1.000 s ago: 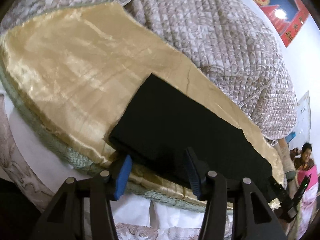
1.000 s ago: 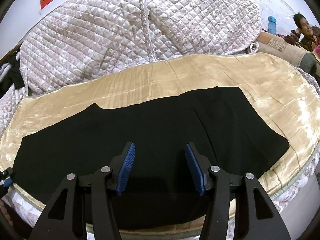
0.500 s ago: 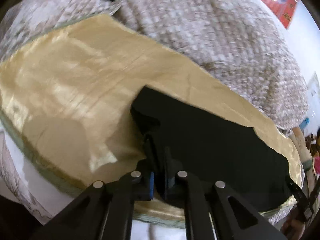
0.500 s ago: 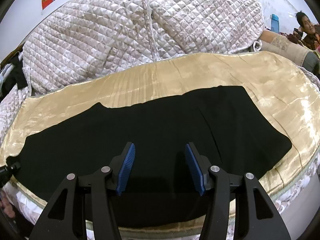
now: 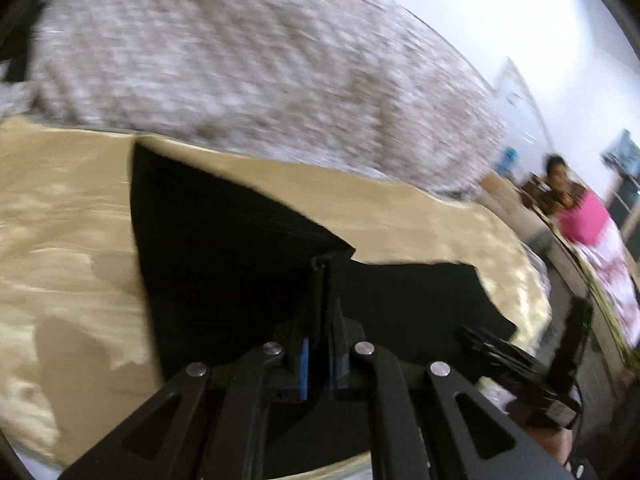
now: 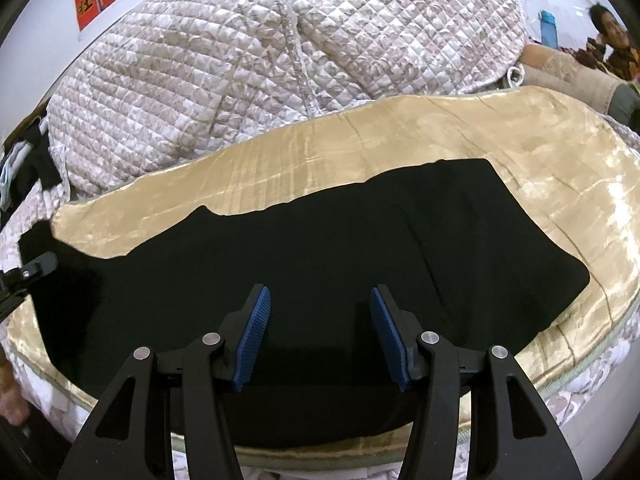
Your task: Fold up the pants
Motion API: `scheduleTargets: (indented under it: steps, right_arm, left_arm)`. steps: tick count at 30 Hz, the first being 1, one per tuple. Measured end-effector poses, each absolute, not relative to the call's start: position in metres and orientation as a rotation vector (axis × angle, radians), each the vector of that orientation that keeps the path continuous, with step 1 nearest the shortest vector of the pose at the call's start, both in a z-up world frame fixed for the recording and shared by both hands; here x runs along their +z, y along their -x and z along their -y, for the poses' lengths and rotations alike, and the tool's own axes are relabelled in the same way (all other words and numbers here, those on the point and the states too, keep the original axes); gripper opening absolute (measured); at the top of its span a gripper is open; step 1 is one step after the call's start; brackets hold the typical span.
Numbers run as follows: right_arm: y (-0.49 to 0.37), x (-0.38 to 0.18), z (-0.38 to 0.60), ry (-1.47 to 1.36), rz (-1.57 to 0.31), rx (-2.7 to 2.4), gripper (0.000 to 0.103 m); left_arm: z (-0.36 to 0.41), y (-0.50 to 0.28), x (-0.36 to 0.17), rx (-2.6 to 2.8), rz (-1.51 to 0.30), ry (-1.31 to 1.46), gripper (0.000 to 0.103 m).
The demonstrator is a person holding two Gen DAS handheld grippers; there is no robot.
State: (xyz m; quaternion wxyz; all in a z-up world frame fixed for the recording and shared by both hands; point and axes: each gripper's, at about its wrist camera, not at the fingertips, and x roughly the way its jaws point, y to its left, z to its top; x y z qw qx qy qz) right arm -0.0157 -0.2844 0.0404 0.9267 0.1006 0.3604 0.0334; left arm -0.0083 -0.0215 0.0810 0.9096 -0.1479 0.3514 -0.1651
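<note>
- The black pants (image 6: 320, 264) are lying lengthwise across the gold blanket (image 6: 540, 160) on the bed, with the quilted comforter (image 6: 280, 60) heaped along the far side.
- In the right wrist view the waist end is lying flat toward the right, while the leg end at the left is rising off the blanket.
- The cloth is looking soft, thin and light; it is likely draping and sagging wherever it is not supported, and the shiny blanket may be letting it slide.
- Judging from that, the best holds are the hem corners or the waistband edge, where doubled layers give the pads something to bite.
- The left hand-held gripper (image 5: 318, 364) is clamped on the pants, its blue pads pressed together with a thin ridge of black fabric standing up between them.
- In the left wrist view, which is blurred, the lifted leg end is forming a dark raised flap above the rest of the garment.
- The right hand-held gripper (image 6: 320, 336) is hanging over the near edge of the pants around mid-length with its jaws wide apart, gripping nothing; whether its tips are touching the cloth cannot be told.
- A seated person (image 6: 612, 36) is showing at the far right, well apart from the work.
</note>
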Motion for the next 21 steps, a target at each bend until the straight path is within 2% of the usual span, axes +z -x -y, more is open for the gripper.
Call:
scheduleTargets:
  steps: [5, 10, 16, 21]
  right_arm:
    - [0.015, 0.039, 0.289, -0.222, -0.751, 0.065, 0.053]
    - [0.015, 0.039, 0.290, -0.228, -0.756, 0.067, 0.053]
    - [0.014, 0.037, 0.284, -0.262, -0.756, 0.137, 0.053]
    - [0.008, 0.028, 0.266, -0.341, -0.801, 0.318, 0.053]
  left_arm:
    - [0.083, 0.001, 0.047, -0.490, -0.847, 0.258, 0.008]
    - [0.098, 0.002, 0.020, -0.539, -0.949, 0.247, 0.009]
    - [0.078, 0.020, 0.053, -0.655, -0.895, 0.263, 0.028]
    - [0.034, 0.006, 0.077, -0.493, -0.829, 0.215, 0.036]
